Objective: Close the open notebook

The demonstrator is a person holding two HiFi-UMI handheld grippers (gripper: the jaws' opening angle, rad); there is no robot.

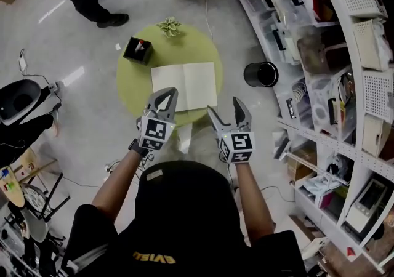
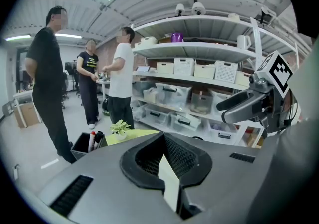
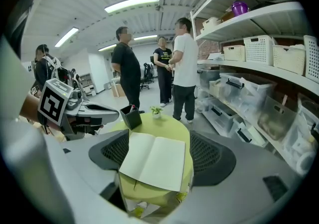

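The open notebook [image 1: 184, 85] lies flat with blank white pages on the round green table [image 1: 132, 82]. It also fills the gap between the jaws in the right gripper view [image 3: 154, 161]. Both grippers hover at the table's near edge, short of the notebook. My left gripper [image 1: 165, 94] is over the notebook's near-left corner, its jaws only a narrow slit apart and empty. My right gripper [image 1: 224, 106] is off the near-right corner, open wide and holding nothing.
A black pen holder [image 1: 138, 50] and a small potted plant [image 1: 170, 26] stand at the table's far side. A black bin [image 1: 261, 74] sits on the floor to the right, before shelves of storage boxes [image 1: 289, 29]. Three people [image 3: 174, 63] stand beyond the table.
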